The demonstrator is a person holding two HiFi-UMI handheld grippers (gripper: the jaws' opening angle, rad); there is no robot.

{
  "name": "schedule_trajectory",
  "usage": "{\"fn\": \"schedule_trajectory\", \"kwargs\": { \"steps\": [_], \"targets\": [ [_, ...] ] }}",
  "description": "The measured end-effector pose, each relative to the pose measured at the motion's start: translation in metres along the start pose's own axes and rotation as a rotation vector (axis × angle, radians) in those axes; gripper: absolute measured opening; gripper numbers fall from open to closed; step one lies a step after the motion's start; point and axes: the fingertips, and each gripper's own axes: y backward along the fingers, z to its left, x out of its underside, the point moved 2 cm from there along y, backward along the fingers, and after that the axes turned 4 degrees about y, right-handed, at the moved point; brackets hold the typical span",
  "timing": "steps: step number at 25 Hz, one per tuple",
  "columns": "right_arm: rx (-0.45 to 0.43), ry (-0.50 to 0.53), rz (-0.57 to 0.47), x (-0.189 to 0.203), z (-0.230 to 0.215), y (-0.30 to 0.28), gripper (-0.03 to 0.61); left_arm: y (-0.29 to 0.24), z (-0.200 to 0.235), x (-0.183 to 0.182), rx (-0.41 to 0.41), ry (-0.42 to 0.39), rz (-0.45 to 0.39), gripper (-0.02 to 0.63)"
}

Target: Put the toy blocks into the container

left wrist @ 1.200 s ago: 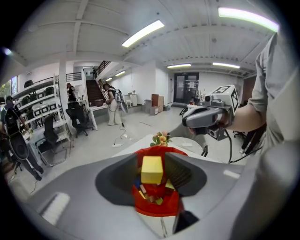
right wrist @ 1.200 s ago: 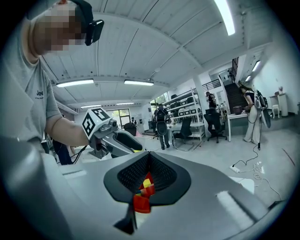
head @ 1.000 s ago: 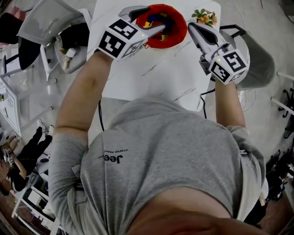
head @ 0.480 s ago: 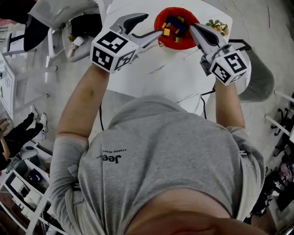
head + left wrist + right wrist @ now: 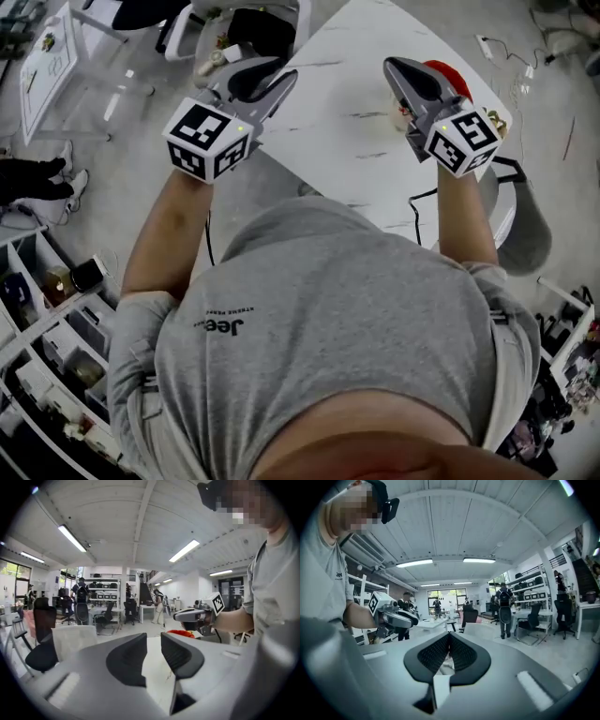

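1. Left gripper (image 5: 267,77): we held it raised at the left edge of the table (image 5: 347,122), with its marker cube out over the floor. Its jaws had just been closing. A narrow gap remained between the pads and nothing stood in it. Through that gap the left gripper view showed only bare white tabletop.

2. Right gripper (image 5: 398,70): we held it raised over the right side of the table. Its jaws were pressed together at the tips, and they pinched nothing.

3. Bowl (image 5: 448,77): the red bowl stood on the table close to the far right edge. It sat just behind the right gripper, which covered most of it in the head view. The left gripper view showed a strip of red rim below the right gripper, so that gripper sat higher than the bowl.

4. Blocks: the inside of the bowl was hidden in every view, so we could not tell where the blocks lay. No block showed on the open tabletop or in either gripper.

5. Spacing: the two grippers were side by side and well apart. Both pointed roughly level across the room, and each appeared in the other's view.

6. Surroundings: a chair (image 5: 281,11) stood on the floor beyond the left edge of the table.
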Motion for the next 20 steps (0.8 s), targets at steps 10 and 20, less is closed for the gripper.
{"fn": "schedule_trajectory", "kwargs": {
  "steps": [10,20],
  "targets": [
    [-0.401,0.078,-0.006,-0.043,0.177,-0.143,0.003,0.271,0.046,0.037,-0.495,0.100,-0.135,0.061],
    [-0.780,0.135,0.013,-0.053,0.367,-0.236,0.003,0.488,0.004,0.104,-0.953,0.236,-0.230,0.058]
  ]
}}
